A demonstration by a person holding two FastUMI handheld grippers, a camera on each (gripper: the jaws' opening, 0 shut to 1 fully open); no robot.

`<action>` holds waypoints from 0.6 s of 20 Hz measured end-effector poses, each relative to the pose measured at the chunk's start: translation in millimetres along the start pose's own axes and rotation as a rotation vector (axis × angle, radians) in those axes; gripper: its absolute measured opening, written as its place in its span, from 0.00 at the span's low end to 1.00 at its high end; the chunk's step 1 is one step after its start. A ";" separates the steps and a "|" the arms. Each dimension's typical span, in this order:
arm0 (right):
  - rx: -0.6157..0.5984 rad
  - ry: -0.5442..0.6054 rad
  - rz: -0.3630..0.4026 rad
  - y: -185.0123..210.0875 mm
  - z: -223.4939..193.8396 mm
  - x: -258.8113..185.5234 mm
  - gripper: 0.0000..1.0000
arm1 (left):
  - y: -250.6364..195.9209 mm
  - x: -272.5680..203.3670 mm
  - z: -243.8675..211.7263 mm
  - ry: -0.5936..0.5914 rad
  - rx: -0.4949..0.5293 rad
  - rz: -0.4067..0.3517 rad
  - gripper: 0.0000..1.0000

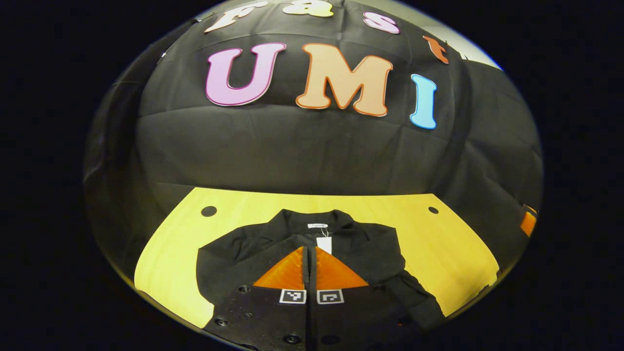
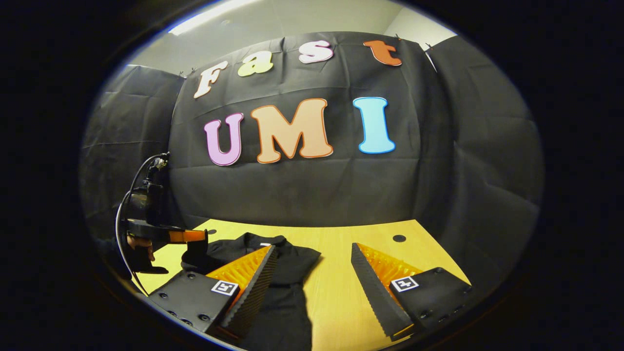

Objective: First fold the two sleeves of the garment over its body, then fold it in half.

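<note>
My left gripper (image 1: 310, 253) has its two fingers pressed together, nothing visibly caught between them, and it hangs over the middle of the garment (image 1: 360, 253), pointing toward the collar. In the left gripper view the black garment lies flat on the yellow desk (image 1: 438, 243), collar toward the booth's wall, a white tag at the neck. Bare desk runs along the far edge behind the collar and down both sides; the strip to the right looks wider.

My right gripper (image 2: 312, 273) stands wide apart, holding nothing. Its left finger (image 2: 253, 282) sits over the garment's (image 2: 287, 292) near part, its right finger over bare desk (image 2: 336, 243). In the right gripper view the left gripper (image 2: 195, 248) shows farther off, held by a hand (image 2: 139, 246) near the desk's left edge, just above the cloth. I can't tell whether it touches the cloth.
</note>
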State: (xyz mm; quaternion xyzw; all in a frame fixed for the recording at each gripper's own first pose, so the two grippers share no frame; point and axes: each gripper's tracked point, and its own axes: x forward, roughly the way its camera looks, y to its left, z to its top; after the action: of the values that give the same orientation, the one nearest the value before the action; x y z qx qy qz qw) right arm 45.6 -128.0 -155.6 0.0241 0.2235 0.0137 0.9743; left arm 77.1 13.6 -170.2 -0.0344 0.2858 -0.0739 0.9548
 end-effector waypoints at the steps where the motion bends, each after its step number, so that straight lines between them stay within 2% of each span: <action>1: 0.002 0.004 -0.006 -5.9 -2.2 -1.2 0.98 | -7.9 7.3 -1.5 0.005 0.011 -0.007 0.00; 4: 0.002 0.013 -0.029 -24.3 -4.6 -4.7 0.98 | -32.7 27.4 -12.4 0.034 0.044 -0.033 0.00; 5: 0.003 0.016 -0.038 -31.0 -6.1 -6.0 0.94 | -41.8 32.9 -16.6 0.044 0.052 -0.043 0.00; 10: 0.008 0.040 -0.073 -57.9 -13.7 -9.8 0.94 | -78.9 59.8 -36.5 0.094 0.094 -0.086 0.00; 11: 0.008 0.044 -0.077 -61.0 -16.0 -10.1 0.98 | -84.7 64.0 -40.3 0.102 0.102 -0.090 0.00; 12: 0.008 0.050 -0.081 -65.3 -17.1 -10.1 0.94 | -89.8 68.6 -44.8 0.111 0.109 -0.092 0.00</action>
State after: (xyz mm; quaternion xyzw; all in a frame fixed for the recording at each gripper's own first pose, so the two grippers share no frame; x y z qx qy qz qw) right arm 30.1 -192.9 -170.1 0.0187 0.2485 -0.0263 0.9681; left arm 98.2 -87.1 -235.0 0.0086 0.3322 -0.1349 0.9335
